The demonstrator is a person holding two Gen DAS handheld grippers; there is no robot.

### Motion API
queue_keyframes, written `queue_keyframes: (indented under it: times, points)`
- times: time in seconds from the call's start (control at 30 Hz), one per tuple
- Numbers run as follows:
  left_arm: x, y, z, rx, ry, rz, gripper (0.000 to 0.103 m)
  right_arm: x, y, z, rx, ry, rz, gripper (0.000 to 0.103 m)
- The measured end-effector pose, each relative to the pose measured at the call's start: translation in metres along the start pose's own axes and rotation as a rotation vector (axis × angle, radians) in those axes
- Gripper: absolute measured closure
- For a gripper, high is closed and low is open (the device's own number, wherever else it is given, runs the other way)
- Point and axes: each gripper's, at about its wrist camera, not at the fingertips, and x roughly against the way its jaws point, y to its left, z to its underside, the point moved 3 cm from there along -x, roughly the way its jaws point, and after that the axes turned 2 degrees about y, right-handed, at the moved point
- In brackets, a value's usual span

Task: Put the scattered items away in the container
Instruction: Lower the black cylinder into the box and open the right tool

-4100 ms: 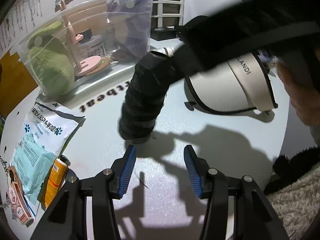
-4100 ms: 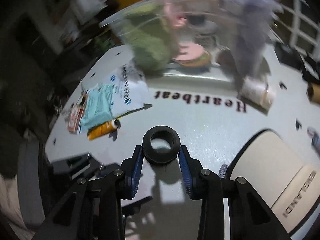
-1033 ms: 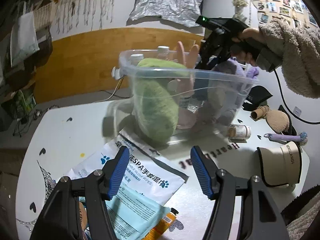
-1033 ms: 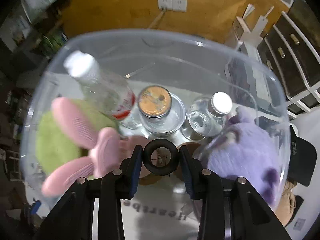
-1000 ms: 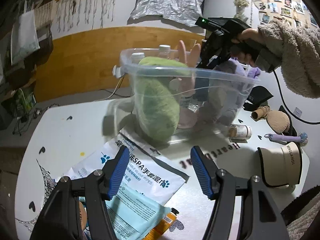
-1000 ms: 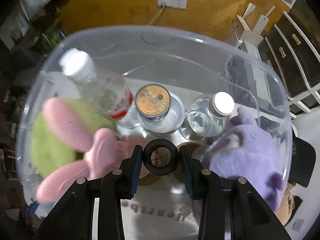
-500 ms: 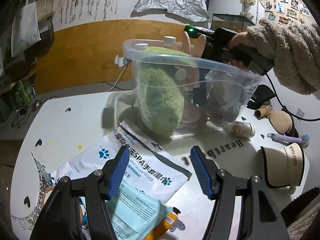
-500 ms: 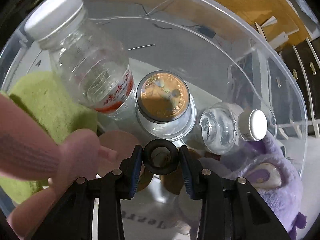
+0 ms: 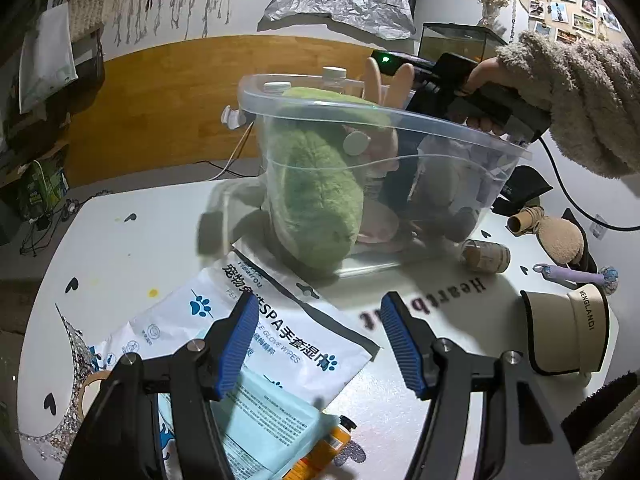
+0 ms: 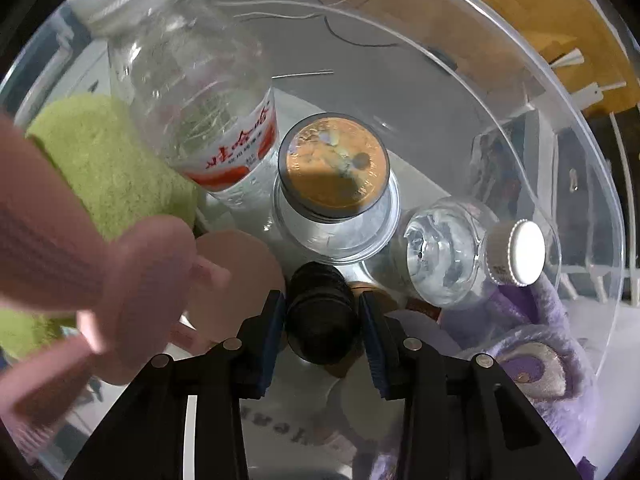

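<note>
Inside clear bin (image 10: pixel 520 92), right claw (image 10: pixel 322 316) grips black tube (image 10: pixel 320 312)

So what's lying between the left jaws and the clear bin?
In the left wrist view, the white pet-wipes pouch lies on the table between the left gripper and the clear bin.

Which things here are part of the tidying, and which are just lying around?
Job: right claw gripping black roll; clear container; wipes pack; beige visor; small jar.

Lying about: wall photos; glass tank.
</note>
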Motion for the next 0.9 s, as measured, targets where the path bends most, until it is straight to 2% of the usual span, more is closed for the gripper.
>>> queue_keyframes:
  times: [0.23, 0.33, 0.37, 0.4, 0.43, 0.47, 0.73, 0.9]
  points:
    - [0.001, 0.000, 0.001, 0.002, 0.001, -0.006, 0.040, 0.000, 0.009, 0.001, 0.041, 0.033, 0.043, 0.065]
    - [0.001, 0.001, 0.001, 0.004, 0.001, -0.009, 0.040, 0.008, 0.013, 0.001, 0.030, 0.011, 0.040, 0.063]
    - [0.001, 0.001, 0.001, 0.005, 0.002, -0.010, 0.040, 0.014, 0.013, 0.000, 0.027, -0.006, 0.046, 0.045]
    - [0.001, 0.001, 0.001, 0.005, 0.002, -0.011, 0.040, 0.019, 0.013, 0.000, 0.023, -0.023, 0.052, 0.033]
    - [0.001, 0.000, 0.001, 0.004, 0.002, -0.010, 0.040, 0.024, 0.013, -0.001, 0.021, -0.040, 0.058, 0.014]
    - [0.001, 0.000, 0.001, 0.003, 0.002, -0.010, 0.040, 0.029, 0.013, -0.002, 0.024, -0.055, 0.063, 0.011]
    - [0.004, -0.006, -0.002, -0.016, -0.011, -0.002, 0.040, 0.066, 0.004, -0.003, 0.014, -0.158, 0.124, 0.011]
    - [0.008, -0.010, -0.006, -0.027, -0.024, 0.002, 0.040, 0.101, -0.015, -0.007, -0.041, -0.265, 0.168, 0.011]
